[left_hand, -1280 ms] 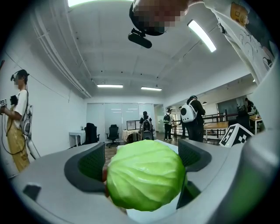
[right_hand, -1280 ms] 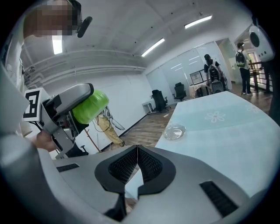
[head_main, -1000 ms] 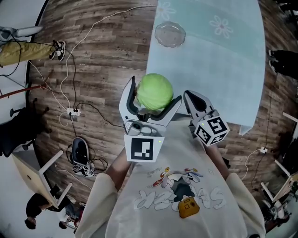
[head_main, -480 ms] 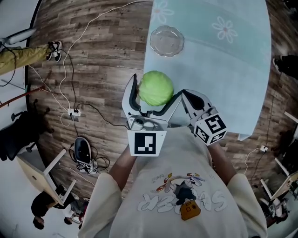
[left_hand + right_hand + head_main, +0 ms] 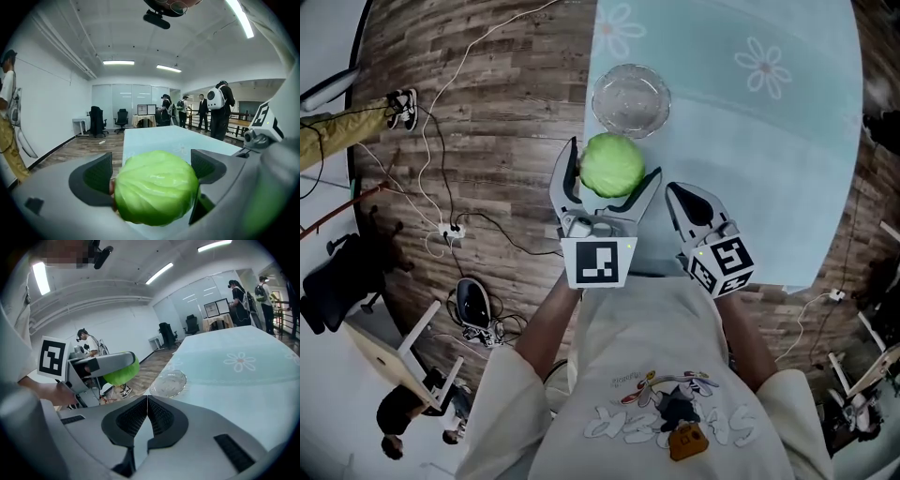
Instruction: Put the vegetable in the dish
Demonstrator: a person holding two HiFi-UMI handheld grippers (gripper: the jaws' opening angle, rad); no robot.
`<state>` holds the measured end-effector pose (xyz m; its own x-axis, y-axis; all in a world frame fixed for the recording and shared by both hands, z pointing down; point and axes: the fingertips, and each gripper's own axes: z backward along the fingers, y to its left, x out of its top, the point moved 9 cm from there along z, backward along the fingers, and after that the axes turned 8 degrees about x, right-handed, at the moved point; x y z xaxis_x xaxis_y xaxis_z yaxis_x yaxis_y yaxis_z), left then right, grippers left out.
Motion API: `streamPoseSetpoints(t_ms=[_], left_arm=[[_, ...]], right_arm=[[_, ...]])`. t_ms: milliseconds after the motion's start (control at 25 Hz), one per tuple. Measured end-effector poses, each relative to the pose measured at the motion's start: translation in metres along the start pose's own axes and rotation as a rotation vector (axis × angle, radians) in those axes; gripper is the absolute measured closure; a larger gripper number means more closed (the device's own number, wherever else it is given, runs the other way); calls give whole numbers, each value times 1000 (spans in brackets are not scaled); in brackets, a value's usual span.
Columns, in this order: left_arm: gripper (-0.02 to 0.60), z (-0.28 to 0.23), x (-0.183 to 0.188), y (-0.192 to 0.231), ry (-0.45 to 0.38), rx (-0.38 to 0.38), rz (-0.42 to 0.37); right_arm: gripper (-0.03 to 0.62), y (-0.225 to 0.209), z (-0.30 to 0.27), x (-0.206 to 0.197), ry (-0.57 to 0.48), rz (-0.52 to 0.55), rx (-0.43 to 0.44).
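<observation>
Head view: my left tool (image 5: 613, 174) grips the cabbage (image 5: 609, 161) in the air at the tabletop (image 5: 750, 169) edge, just short of the glass dish (image 5: 630, 99). Procedure: advance, centre over the dish, lower, then release. My right tool (image 5: 686, 204) is closed and empty.

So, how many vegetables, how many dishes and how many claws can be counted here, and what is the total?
Vegetables: 1, the green cabbage
Dishes: 1, the clear glass dish, empty
Claws: 2, the left claw shut on the cabbage, the right claw shut and empty
Total: 4
</observation>
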<state>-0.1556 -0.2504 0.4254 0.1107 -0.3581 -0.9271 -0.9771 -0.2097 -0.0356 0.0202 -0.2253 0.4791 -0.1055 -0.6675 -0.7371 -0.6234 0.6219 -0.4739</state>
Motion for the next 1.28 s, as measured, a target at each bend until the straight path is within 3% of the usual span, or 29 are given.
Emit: streamPoseSetpoints(t_ms=[280, 480, 1040, 1200, 1280], left_arm=[[51, -55, -21, -2, 68, -12, -19], [51, -98, -46, 1, 64, -50, -90], [52, -154, -70, -4, 176, -15, -87], [92, -157, -68, 0, 163, 27, -86], [141, -156, -65, -1, 147, 38, -98]], right_arm=[[574, -30, -17, -11, 12, -95, -26], [574, -51, -25, -12, 7, -136, -46], [574, -69, -31, -25, -10, -204, -65], [574, -72, -30, -24, -12, -203, -67], [574, -73, -29, -24, -11, -204, -67]])
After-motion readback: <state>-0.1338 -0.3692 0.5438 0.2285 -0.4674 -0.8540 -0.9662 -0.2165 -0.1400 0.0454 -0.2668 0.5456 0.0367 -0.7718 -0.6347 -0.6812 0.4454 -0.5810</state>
